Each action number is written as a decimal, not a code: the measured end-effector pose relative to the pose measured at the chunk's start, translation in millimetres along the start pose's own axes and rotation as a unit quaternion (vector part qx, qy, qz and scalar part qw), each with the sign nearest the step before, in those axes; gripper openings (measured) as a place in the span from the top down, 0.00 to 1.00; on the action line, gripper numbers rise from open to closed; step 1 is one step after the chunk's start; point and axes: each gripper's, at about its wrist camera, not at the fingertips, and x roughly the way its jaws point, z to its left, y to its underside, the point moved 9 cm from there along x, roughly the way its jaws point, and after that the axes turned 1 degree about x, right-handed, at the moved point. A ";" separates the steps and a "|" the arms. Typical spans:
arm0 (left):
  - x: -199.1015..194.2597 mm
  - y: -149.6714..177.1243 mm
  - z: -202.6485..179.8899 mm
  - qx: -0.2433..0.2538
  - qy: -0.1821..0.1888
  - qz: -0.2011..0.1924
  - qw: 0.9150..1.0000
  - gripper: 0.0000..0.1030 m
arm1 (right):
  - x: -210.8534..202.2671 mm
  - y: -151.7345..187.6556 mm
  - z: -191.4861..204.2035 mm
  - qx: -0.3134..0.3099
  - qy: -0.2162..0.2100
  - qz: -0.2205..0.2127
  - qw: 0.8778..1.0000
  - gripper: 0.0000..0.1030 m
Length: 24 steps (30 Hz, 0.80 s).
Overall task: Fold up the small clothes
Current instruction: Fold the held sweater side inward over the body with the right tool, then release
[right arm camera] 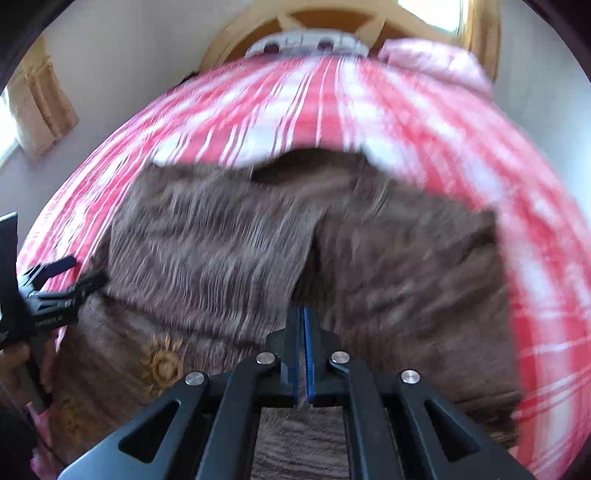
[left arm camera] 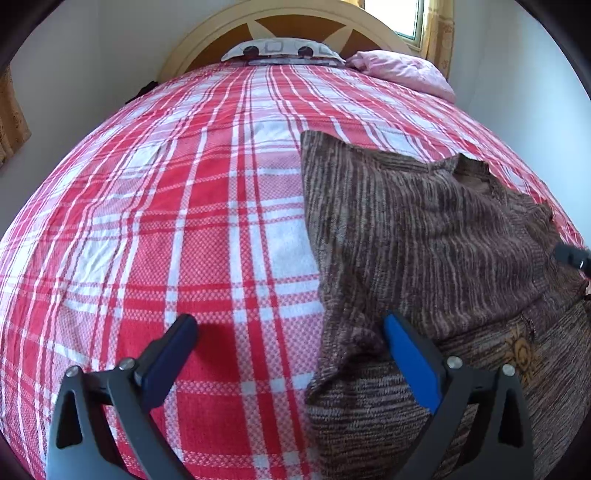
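A brown striped knit garment (left arm camera: 424, 236) lies on the right half of the red and white plaid bed (left arm camera: 166, 221), partly folded over itself, with a gold sun print (left arm camera: 521, 352) on its lower layer. My left gripper (left arm camera: 291, 328) is open and empty at the garment's left edge, its right finger (left arm camera: 410, 354) over the fabric. In the blurred right wrist view my right gripper (right arm camera: 302, 314) is shut on a fold of the garment (right arm camera: 221, 236). The left gripper (right arm camera: 70, 273) shows at that view's left edge.
A patterned pillow (left arm camera: 280, 50) and a pink pillow (left arm camera: 402, 68) lie at the headboard (left arm camera: 207, 40). White walls flank the bed, with curtains (right arm camera: 40, 107) and a window (left arm camera: 410, 18). Bare bedspread fills the left half.
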 end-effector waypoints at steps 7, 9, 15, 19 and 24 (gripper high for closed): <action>-0.2 0.3 1.5 0.000 -0.005 -0.002 1.000 0.00 | 21.0 -22.9 67.8 -0.030 -0.103 0.005 0.994 0.97; -1.0 0.6 1.5 0.001 -0.008 -0.004 1.000 0.00 | 35.9 -16.9 62.9 -0.032 -0.081 0.012 0.996 0.97; -0.4 0.5 1.3 -0.002 -0.003 -0.003 1.000 0.00 | 37.5 0.9 55.5 -0.044 -0.081 0.011 0.996 0.97; -0.3 0.4 1.3 -0.002 -0.003 -0.003 1.000 0.00 | 31.1 10.4 57.7 -0.068 -0.065 0.005 0.996 0.97; -0.4 0.3 1.5 -0.002 -0.003 -0.003 1.000 0.00 | 16.2 9.0 55.5 -0.068 -0.068 -0.028 0.995 0.97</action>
